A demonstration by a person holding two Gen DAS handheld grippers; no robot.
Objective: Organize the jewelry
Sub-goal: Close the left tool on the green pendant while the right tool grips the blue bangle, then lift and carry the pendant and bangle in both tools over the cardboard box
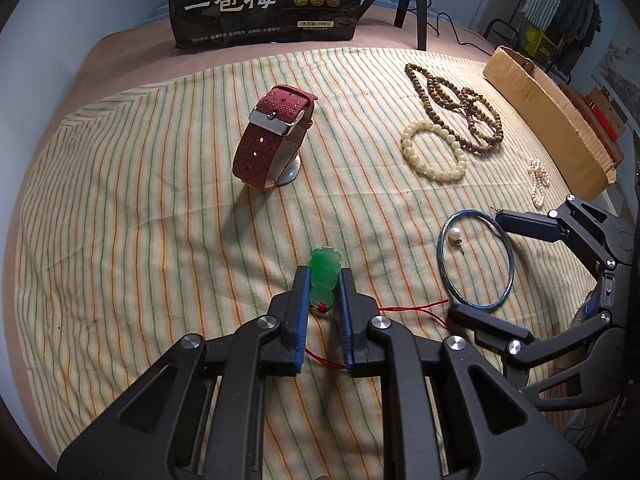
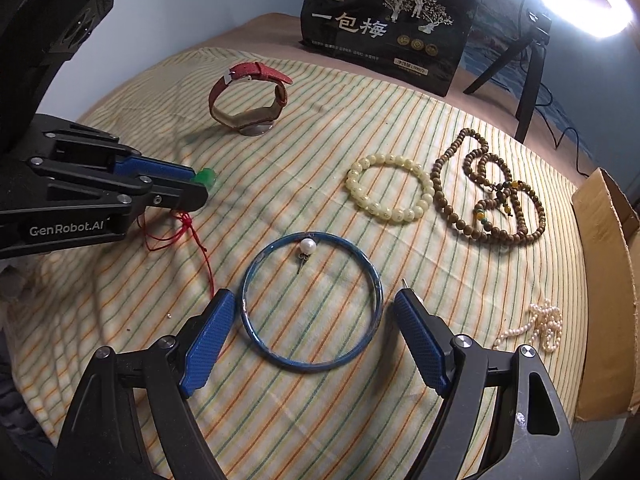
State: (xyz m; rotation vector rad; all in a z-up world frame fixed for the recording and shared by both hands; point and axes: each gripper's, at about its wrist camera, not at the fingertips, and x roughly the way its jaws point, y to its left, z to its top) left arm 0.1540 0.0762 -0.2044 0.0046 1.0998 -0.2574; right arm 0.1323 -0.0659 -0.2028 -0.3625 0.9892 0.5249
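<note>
A green jade pendant (image 1: 322, 280) on a red cord (image 1: 416, 308) sits between the pads of my left gripper (image 1: 324, 272), which is shut on it just above the striped cloth (image 1: 140, 220). In the right wrist view the left gripper (image 2: 200, 184) comes in from the left, with the pendant (image 2: 206, 176) poking out of its tip and the cord (image 2: 192, 232) trailing below. My right gripper (image 2: 313, 296) stands open, its fingers on either side of a blue bangle (image 2: 242, 300) lying flat. A pearl earring (image 2: 308, 246) lies inside the bangle.
A red-strapped watch (image 1: 272, 136) stands further back. A pale yellow bead bracelet (image 2: 356, 188), a brown bead necklace (image 2: 444, 208) and a small pearl strand (image 2: 548, 324) lie to the right. A cardboard box (image 2: 604, 280) borders the right edge. A black bag (image 2: 384, 28) and a tripod (image 2: 528, 80) stand behind.
</note>
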